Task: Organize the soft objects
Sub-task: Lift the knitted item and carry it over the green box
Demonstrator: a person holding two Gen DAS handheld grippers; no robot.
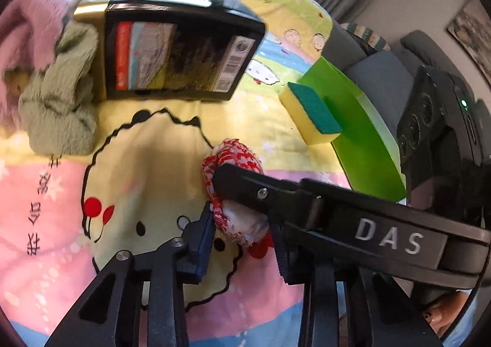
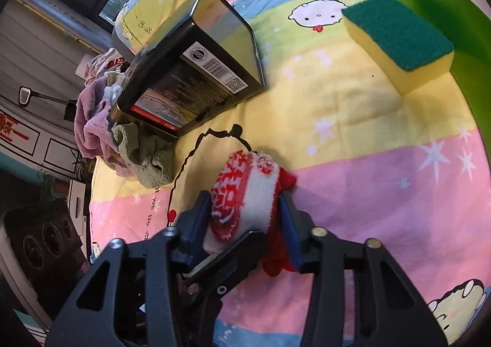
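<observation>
Between both grippers, the red-and-white knit sock [image 2: 245, 193] is pinched by the right gripper [image 2: 245, 218] and left gripper [image 1: 242, 224], seemingly mid-fold, needing a coordinated tuck next.

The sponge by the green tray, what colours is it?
The sponge is yellow with a dark green scouring top, clearest in the right wrist view.
</observation>
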